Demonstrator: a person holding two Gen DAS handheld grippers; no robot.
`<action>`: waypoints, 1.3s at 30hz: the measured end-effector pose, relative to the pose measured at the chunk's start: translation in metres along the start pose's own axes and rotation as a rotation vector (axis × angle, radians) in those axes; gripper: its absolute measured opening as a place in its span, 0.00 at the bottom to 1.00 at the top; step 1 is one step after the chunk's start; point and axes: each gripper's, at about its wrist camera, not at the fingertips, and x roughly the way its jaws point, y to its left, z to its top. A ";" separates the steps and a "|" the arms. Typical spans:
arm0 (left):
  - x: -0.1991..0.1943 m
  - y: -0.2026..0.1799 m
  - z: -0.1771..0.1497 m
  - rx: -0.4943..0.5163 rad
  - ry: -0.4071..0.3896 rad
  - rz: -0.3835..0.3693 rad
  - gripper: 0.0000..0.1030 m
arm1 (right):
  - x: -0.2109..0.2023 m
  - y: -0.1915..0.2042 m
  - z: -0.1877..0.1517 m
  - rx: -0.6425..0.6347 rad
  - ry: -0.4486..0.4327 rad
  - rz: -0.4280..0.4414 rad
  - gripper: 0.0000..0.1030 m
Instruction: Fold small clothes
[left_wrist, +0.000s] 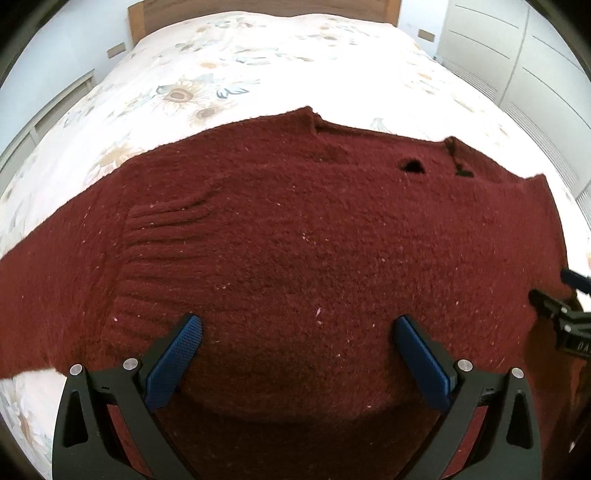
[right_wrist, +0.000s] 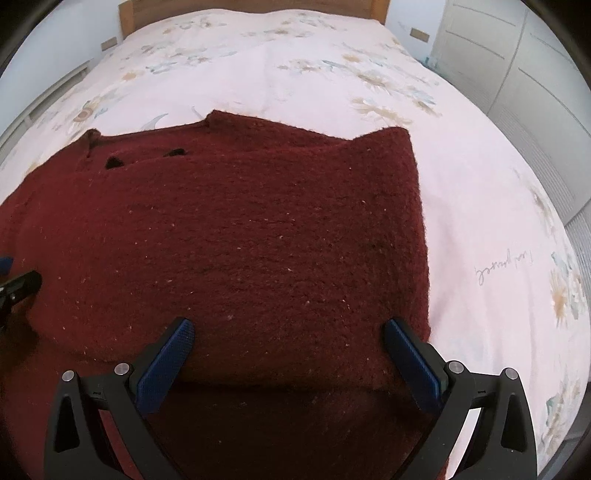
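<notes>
Left gripper (left_wrist: 297, 332), black frame with blue textured pads, lower centre of the left wrist view: jaws spread wide, grasping nothing, poised low over the near part of the garment; whether the pads touch the knit cannot be told.

Right gripper (right_wrist: 288, 334), same build, lower centre of the right wrist view: jaws likewise released and empty, straddling a near folded edge; it also shows at the right edge of the left wrist view.

Dark red speckled woollen knit sweater (left_wrist: 295, 240), filling the middle of both views, lying flat on the bed: in the right wrist view its right side ends in a straight vertical edge with a doubled layer on top, so one side panel appears already folded in; a ribbed cuff (left_wrist: 159, 236) lies on the body at centre left of the left wrist view, suggesting a sleeve laid across; the cloth runs on to the left edge of that frame, so the left side looks not yet folded; neckline (right_wrist: 147, 157) at the far edge, upper left.

Judged roughly midway: remaining side fold and final bottom-to-collar fold outstanding.

White floral-print bedspread (right_wrist: 295, 74), upper half of both frames; wooden headboard (right_wrist: 255, 5) at top.
</notes>
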 end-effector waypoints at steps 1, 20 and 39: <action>-0.002 0.001 0.001 -0.004 0.008 -0.003 0.99 | -0.001 0.000 0.001 0.005 0.000 -0.006 1.00; -0.117 0.120 0.013 -0.307 -0.080 0.071 0.99 | -0.137 0.026 0.015 -0.021 -0.246 0.014 1.00; -0.123 0.357 -0.100 -1.090 0.030 0.251 0.99 | -0.114 0.032 0.010 0.013 -0.183 -0.003 1.00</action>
